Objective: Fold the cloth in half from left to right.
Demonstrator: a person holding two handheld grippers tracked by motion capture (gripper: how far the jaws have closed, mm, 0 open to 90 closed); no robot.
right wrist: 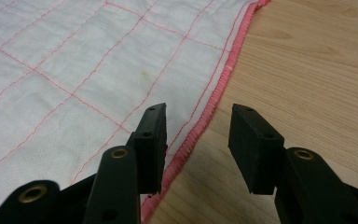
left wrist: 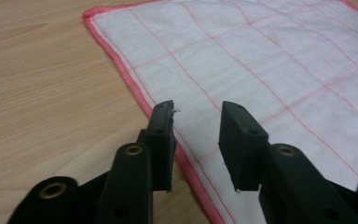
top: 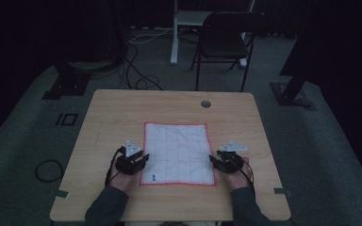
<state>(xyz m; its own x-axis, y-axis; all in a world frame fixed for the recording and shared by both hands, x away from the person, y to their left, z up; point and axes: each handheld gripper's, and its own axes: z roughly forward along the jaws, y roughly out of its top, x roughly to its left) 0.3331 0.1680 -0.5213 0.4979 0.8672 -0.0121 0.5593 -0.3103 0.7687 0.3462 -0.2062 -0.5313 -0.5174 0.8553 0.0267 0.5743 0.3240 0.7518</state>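
- While both claws sit low at the cloth's (top: 179, 153) sides, step in hand looks like the approach before a pinch.
- L gripper (left wrist: 196, 122): jaws apart, nothing held; red hem runs btwn them, cloth spreading ahead & to its right.
- R gripper (right wrist: 196, 125): also agape, empty; hem just inside its left jaw, bare table (right wrist: 307, 70) ahead-right.
- Next, prob.: drop onto hem, close both evenly.
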